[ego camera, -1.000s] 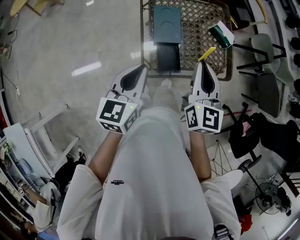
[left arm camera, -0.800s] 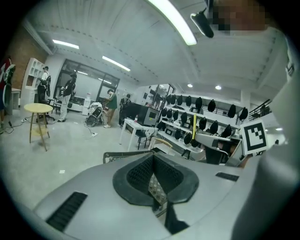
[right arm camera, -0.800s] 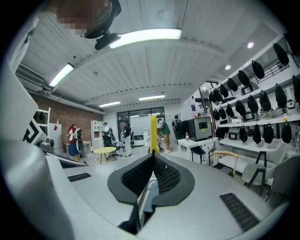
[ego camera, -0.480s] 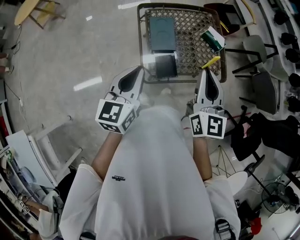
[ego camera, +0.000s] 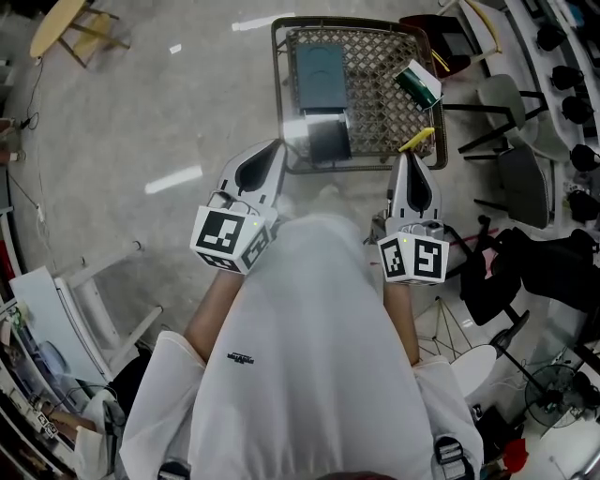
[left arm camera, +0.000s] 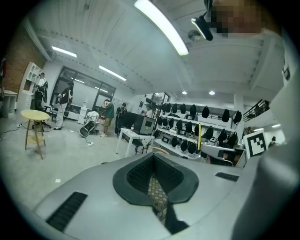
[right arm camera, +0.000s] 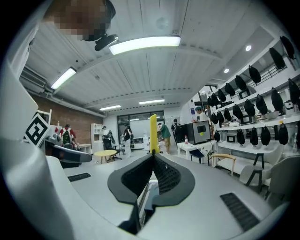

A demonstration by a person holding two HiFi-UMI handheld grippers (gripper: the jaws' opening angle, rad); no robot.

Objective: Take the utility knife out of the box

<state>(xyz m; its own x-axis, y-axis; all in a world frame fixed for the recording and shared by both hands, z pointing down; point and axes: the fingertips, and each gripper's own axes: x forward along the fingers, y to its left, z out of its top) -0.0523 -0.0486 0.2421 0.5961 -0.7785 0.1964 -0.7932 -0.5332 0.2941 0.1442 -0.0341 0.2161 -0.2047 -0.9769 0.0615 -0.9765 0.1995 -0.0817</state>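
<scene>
My right gripper [ego camera: 411,157] is shut on a yellow utility knife [ego camera: 418,140], which juts out past the jaw tips near the front right corner of the mesh-topped table [ego camera: 375,103]. In the right gripper view the yellow knife [right arm camera: 153,133] stands straight up from the closed tips of that gripper [right arm camera: 153,154]. A dark box [ego camera: 322,64] lies on the table, with its dark tray [ego camera: 324,137] at the table's front edge. My left gripper [ego camera: 277,148] hovers by that edge. The left gripper [left arm camera: 153,155] has its jaws together with nothing in them.
A green-and-white carton [ego camera: 418,82] lies at the table's right side. Chairs [ego camera: 520,159] and black bags [ego camera: 525,272] crowd the right. A white frame [ego camera: 94,272] lies on the floor at left, and a round yellow table [ego camera: 56,23] stands far left.
Both grippers have lifted and drawn back from the table, which now looks smaller and farther off. The right gripper has kept its hold on the yellow knife.
</scene>
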